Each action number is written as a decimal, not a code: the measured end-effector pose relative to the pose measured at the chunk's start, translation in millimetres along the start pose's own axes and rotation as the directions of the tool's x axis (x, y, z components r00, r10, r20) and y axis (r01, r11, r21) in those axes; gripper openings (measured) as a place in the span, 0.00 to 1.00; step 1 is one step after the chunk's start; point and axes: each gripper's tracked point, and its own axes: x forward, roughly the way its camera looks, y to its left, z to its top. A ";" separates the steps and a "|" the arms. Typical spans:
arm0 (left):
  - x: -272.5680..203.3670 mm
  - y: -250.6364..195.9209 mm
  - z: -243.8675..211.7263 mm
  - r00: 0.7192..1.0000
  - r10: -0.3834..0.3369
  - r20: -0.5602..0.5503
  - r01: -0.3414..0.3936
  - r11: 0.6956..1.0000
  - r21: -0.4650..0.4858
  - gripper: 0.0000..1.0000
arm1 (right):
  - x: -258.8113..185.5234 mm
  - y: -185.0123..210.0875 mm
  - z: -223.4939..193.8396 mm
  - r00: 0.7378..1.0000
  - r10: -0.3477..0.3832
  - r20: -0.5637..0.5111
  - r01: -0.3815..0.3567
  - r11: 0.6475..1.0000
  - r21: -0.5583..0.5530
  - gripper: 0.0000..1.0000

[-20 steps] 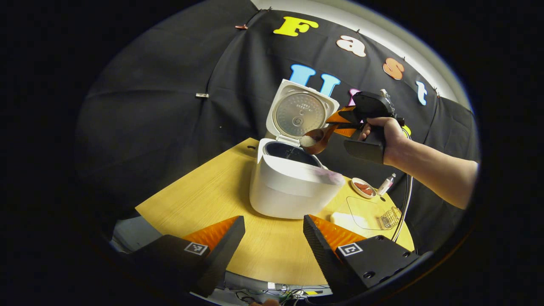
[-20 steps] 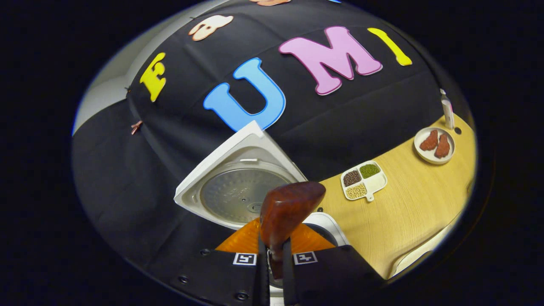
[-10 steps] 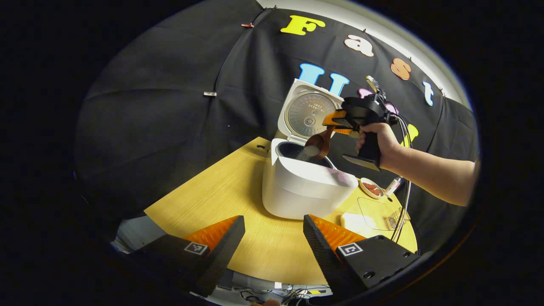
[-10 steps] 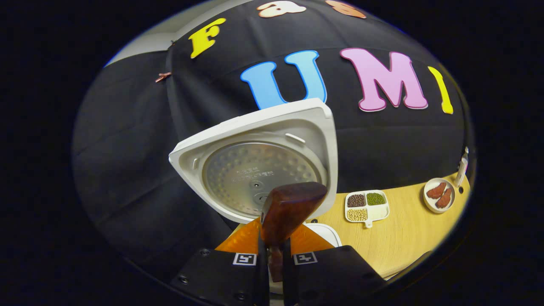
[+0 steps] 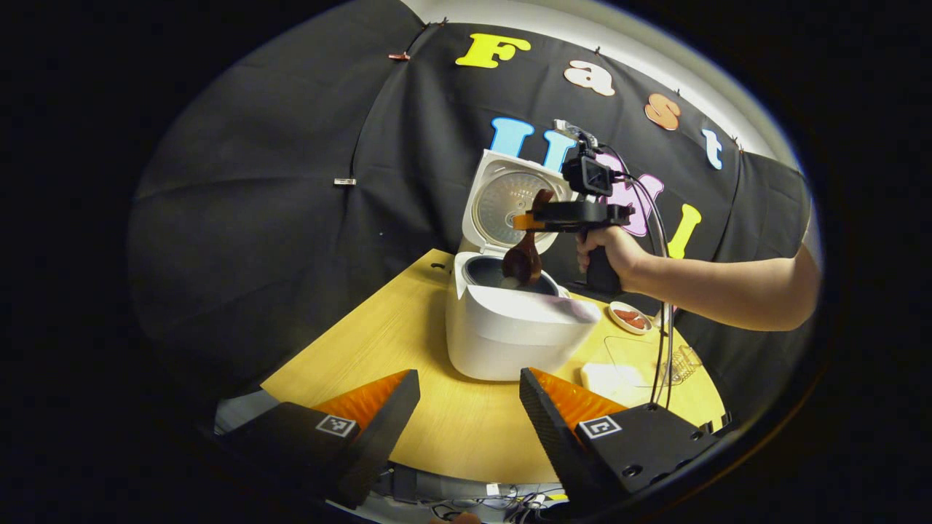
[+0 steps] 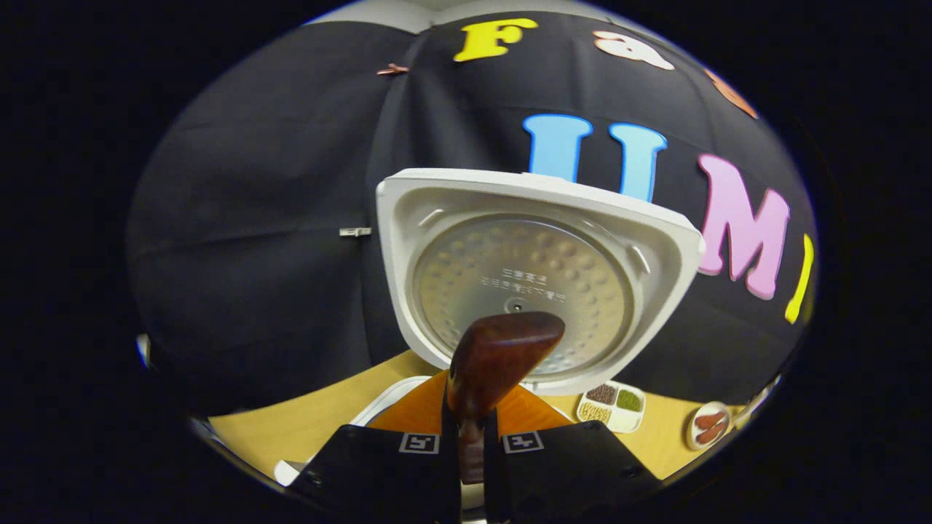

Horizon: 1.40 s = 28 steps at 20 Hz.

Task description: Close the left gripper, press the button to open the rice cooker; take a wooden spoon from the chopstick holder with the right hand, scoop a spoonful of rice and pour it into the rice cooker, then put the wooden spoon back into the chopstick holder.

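Left gripper view: the white, rounded rice cooker (image 5: 520, 331) stands on the pale wooden round table (image 5: 364, 335) with its white hinged lid (image 5: 510, 204) raised upright, the dimpled metal inner plate facing forward. Above the dark inner pot, the right gripper (image 5: 526, 220) is held level by a hand (image 5: 610, 251) on its pistol grip, and its 2 fingers are clamped on the handle of the dark reddish-brown wooden spoon (image 5: 526, 255). The spoon hangs nearly vertical, bowl down, dipping into the mouth of the pot; a little white rice shows at the bowl's lower edge. To the right of the cooker lie a small white dish with red pieces (image 5: 630, 318), a clear plastic tray (image 5: 641, 356) and a small wire rack (image 5: 683, 364).

The left gripper (image 5: 470, 404) sits low and near the table's front edge, well apart from the cooker, its 2 fingers spread wide with nothing between them.

In the right gripper view, the gripper (image 6: 472, 437) pinches the spoon's handle end (image 6: 499, 360) in front of the lid (image 6: 539, 276). A white 4-compartment dish of beans and grains (image 6: 610, 404) rests on the table behind.
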 end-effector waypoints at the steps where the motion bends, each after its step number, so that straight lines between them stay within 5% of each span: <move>1: 0.2 0.6 -1.6 1.000 0.001 -0.002 -0.001 1.000 -0.003 0.95 | 0.8 4.7 -1.4 1.000 0.008 0.005 -0.008 0.999 -0.051 0.17; 6: 0.9 9.6 3.2 0.999 0.031 0.009 -0.031 0.999 -0.021 0.95 | 0.4 24.3 -16.7 0.999 0.049 -0.024 -0.052 0.984 -0.172 0.17; 11: -0.7 12.6 3.5 0.999 0.040 0.012 -0.040 0.999 -0.006 0.95 | -3.3 5.8 -3.3 1.000 0.012 -0.018 -0.013 1.000 -0.023 0.17; 18: -2.7 -10.8 8.4 1.000 0.005 0.024 -0.005 1.000 0.006 0.95 | -52.2 -57.0 40.8 0.997 -0.058 0.042 0.045 0.963 0.266 0.17; 28: 8.2 -64.8 35.3 0.993 -0.103 0.049 0.098 0.991 0.086 0.95 | -192.1 -183.6 62.8 0.956 -0.266 0.119 0.218 0.923 0.317 0.16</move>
